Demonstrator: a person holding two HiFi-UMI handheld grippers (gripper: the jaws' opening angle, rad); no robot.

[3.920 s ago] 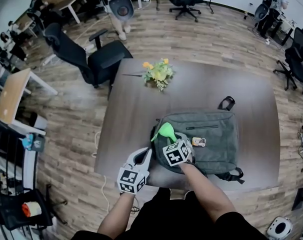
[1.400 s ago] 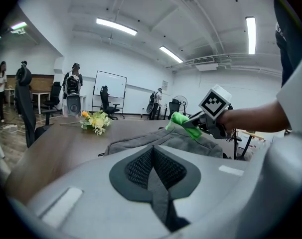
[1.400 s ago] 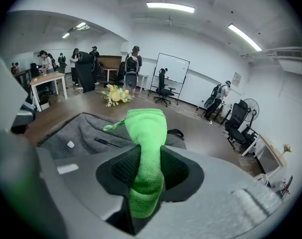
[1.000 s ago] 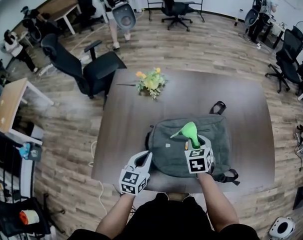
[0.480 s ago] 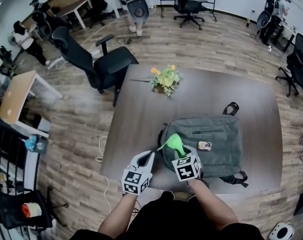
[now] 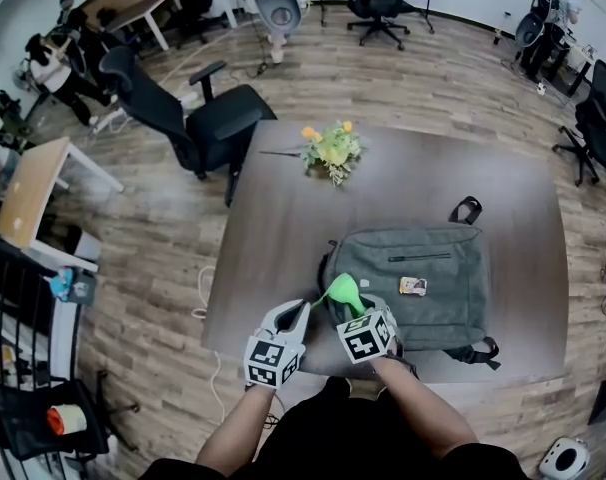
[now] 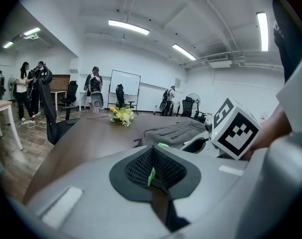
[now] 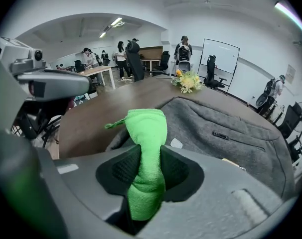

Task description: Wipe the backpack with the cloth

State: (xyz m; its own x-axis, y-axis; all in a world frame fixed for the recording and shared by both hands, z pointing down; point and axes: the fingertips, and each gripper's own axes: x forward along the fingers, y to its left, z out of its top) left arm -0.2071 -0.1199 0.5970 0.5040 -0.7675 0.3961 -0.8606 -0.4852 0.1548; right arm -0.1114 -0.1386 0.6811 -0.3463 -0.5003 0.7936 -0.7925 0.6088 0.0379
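The bright green cloth [image 8: 147, 133] is clamped in the right gripper [image 8: 147, 173] over the near-left corner of the flat grey fabric backpack [image 6: 423, 278], whose length is stretched rightward across the dark desk [image 6: 283, 228]; the left gripper [image 7: 151, 171] is seen pressed closed alongside.

I count two tongs, my left tongs [image 6: 295, 317] and my right tongs [image 6: 349, 306], one green cloth [image 6: 344, 290] and one grey backpack [image 6: 438, 266] with one small tag [image 6: 413, 287] on it. There is one dark worktop [image 6: 273, 248], with one bunch of yellow flowers [image 6: 333, 152] on it and one black office chair [image 6: 208, 118] just beside its far left corner. Further off I see several more black chairs, too small to count surely.
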